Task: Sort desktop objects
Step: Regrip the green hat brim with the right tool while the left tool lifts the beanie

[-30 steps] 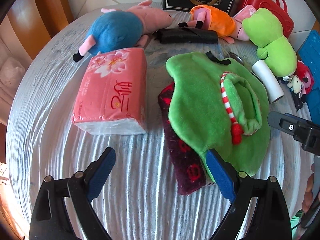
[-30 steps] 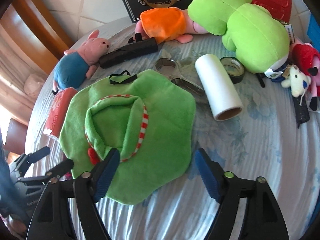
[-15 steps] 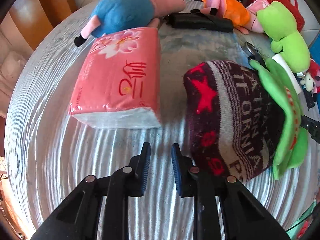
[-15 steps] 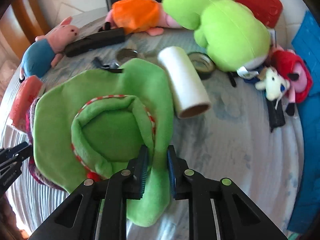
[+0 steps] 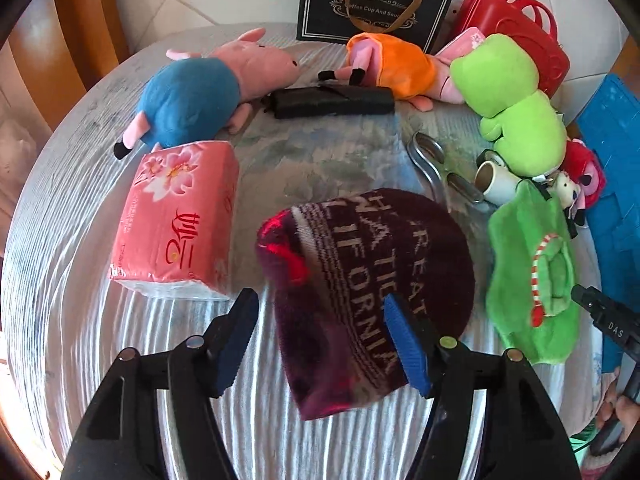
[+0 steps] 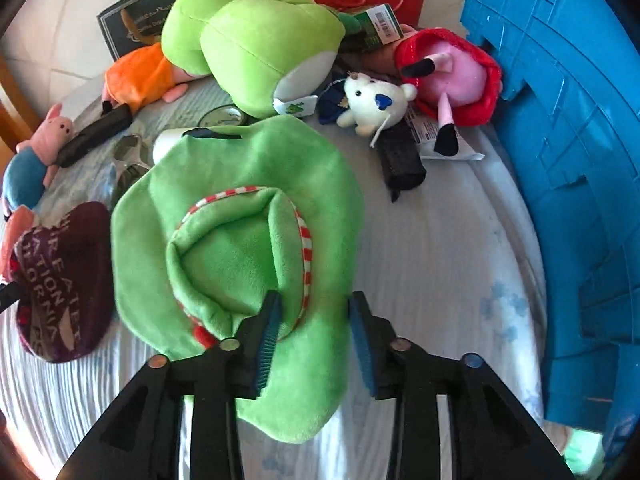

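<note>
A maroon knit hat [image 5: 360, 264] with white lettering lies on the round striped table [image 5: 72, 240]. Its lower edge sits between the fingers of my left gripper [image 5: 320, 300], whose jaws are opening; the pads do not press on it. The same maroon hat [image 6: 60, 280] shows at the left of the right wrist view. To its right lies the green plush hat [image 6: 240, 208] with a red-and-white band, also visible as the green hat [image 5: 528, 272]. Its brim lies between the fingers of my right gripper [image 6: 316, 296], whose jaws are opening and not clamped on it.
A pink tissue pack [image 5: 180, 216] lies left of the maroon hat. Pig plushes [image 5: 192, 96], a black pouch [image 5: 332, 100], a green frog plush [image 5: 516, 116], a white roll [image 5: 496, 178] and a red case [image 5: 516, 36] crowd the back. A blue crate [image 6: 560, 140] stands at the right.
The green hat was pulled to the right off the maroon hat. Both grippers went from open to shut half a second ago; now their jaws stand apart again.
</note>
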Tool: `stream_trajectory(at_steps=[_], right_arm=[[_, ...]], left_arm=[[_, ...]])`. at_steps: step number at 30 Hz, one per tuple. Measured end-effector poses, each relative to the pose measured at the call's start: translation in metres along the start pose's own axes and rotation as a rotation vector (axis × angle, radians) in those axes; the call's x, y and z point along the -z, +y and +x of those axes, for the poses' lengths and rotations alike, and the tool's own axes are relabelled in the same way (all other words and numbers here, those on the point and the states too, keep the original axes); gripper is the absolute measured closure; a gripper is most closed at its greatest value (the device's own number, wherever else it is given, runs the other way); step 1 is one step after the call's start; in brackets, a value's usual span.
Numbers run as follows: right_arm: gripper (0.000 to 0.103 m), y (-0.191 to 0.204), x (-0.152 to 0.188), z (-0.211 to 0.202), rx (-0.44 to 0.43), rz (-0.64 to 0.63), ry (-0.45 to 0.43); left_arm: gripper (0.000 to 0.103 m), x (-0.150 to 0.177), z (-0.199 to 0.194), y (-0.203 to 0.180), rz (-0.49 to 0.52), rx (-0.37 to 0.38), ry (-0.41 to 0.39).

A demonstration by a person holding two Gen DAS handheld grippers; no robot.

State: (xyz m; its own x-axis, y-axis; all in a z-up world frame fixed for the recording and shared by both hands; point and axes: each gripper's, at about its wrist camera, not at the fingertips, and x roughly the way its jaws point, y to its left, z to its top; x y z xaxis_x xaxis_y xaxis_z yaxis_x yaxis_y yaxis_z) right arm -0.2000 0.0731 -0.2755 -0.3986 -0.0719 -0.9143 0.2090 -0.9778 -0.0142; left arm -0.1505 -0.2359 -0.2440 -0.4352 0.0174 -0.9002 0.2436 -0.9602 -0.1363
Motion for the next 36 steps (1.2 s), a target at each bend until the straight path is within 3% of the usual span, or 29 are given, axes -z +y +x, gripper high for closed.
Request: stream_trajectory(at_steps=[2,3,4,5,13,14,15,20,22,28,30,34,36], right_arm=[[0.033,0.004,0.0,-0.01,-0.043,-0.007,-0.03],[0.024,0.006,0.0,-0.014,-0.061,-0.009,-0.041],[0.009,0.01,-0.001,-0.018,-0.076,-0.01,-0.051],[0.003,0.014,-0.001,-0.02,-0.094,-0.016,-0.06],[0.0,0.039,0.004,0.008,-0.128,-0.039,0.014],[0.0,0.04,0.005,0.015,-0.113,-0.034,0.022],[0.0,0.039,0.006,0.02,-0.099,-0.028,0.028],[0.0,0.03,0.011,0.052,-0.051,-0.011,0.059],[0.0,0.03,0.016,0.056,-0.012,-0.032,0.027],[0.0,0.028,0.027,0.053,-0.021,-0.04,-0.044],[0.001,0.031,0.024,0.047,-0.011,-0.096,0.004],[0.0,0.006,0.03,0.001,-0.026,-0.051,-0.136],[0.0,-0.013,0.029,0.0,-0.052,-0.001,-0.116]], left_arm=[[0.036,-0.003,-0.013,-0.006,0.002,0.013,-0.042],[0.027,-0.004,-0.017,-0.008,0.009,0.019,-0.06],[0.017,-0.005,-0.018,-0.011,0.017,0.027,-0.071],[0.013,-0.005,-0.015,-0.014,0.027,0.028,-0.069],[0.01,0.007,0.07,-0.027,0.057,-0.055,0.111],[0.007,0.009,0.08,-0.029,0.073,-0.072,0.119],[0.0,0.01,0.081,-0.029,0.078,-0.093,0.083],[0.0,0.01,0.082,-0.024,0.066,-0.051,0.025],[0.0,0.012,0.081,-0.023,0.076,-0.046,0.009],[0.0,0.014,0.08,-0.022,0.075,-0.043,0.003],[0.0,0.015,0.079,-0.02,0.082,-0.037,0.008],[0.0,0.017,0.078,-0.019,0.083,-0.035,0.006],[0.0,0.017,0.077,-0.021,0.083,-0.038,-0.003]])
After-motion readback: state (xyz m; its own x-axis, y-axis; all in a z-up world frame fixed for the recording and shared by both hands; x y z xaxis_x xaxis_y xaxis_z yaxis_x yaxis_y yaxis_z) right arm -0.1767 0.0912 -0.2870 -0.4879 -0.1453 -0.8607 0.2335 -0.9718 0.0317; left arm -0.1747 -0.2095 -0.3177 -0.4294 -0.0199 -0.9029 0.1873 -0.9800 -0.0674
